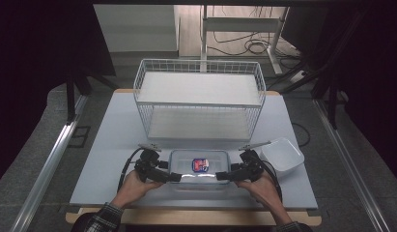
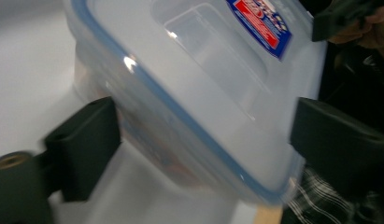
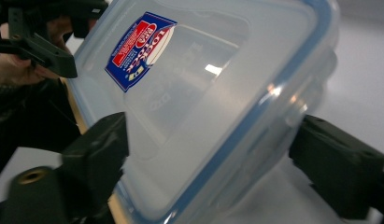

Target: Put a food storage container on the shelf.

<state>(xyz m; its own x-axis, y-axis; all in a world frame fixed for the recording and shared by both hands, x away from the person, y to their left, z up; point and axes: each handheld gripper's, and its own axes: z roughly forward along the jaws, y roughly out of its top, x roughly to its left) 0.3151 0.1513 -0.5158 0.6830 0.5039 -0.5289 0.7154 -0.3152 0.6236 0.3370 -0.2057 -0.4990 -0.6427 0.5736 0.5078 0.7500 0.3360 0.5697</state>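
Note:
A clear plastic container (image 1: 198, 166) with a blue-sealed lid and a red and blue label lies near the table's front edge. My left gripper (image 1: 174, 177) is at its left end and my right gripper (image 1: 224, 176) at its right end. In the left gripper view the container (image 2: 203, 84) sits between the two black jaws of the left gripper (image 2: 206, 140), which touch its sides. The right gripper view has the container (image 3: 203, 84) spanning the right gripper (image 3: 213, 161) the same way, jaws against its sides. A hand holds each gripper.
A white wire basket shelf (image 1: 198, 96) with two levels stands behind the container. An open white tub (image 1: 282, 153) sits to the right, close to my right gripper. The pale table (image 1: 109, 145) has bare room on the left.

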